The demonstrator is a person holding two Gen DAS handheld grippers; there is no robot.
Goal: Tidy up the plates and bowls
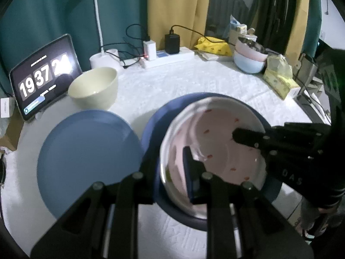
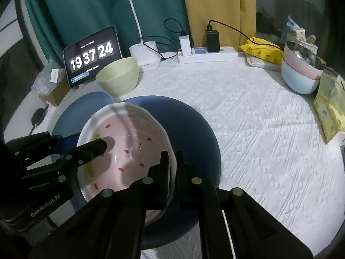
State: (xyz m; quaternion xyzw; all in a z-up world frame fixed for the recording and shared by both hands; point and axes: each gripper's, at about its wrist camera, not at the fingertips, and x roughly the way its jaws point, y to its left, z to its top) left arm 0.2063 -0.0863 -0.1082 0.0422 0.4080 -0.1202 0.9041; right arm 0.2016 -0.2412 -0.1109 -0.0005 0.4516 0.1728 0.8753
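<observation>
Pink bowl (image 2: 129,151) sits mouth up over the dark blue plate (image 2: 194,129) on the worktop (image 2: 258,129); contact underneath is hidden. Round, so no long axis. Left claw (image 1: 172,172) clamps its near rim, outer finger mostly hidden behind the wall. Right claw (image 2: 171,168) is pinched tight on the opposite rim. Light blue plate (image 1: 86,151) lies beside, partly cut off by claw hardware. Cream bowl (image 1: 94,88) stands upright behind.

A pink bowl (image 2: 129,151) with red spots is sitting over a dark blue plate (image 2: 194,133), beside a lighter blue plate (image 1: 86,151) and a cream bowl (image 1: 94,88).
</observation>
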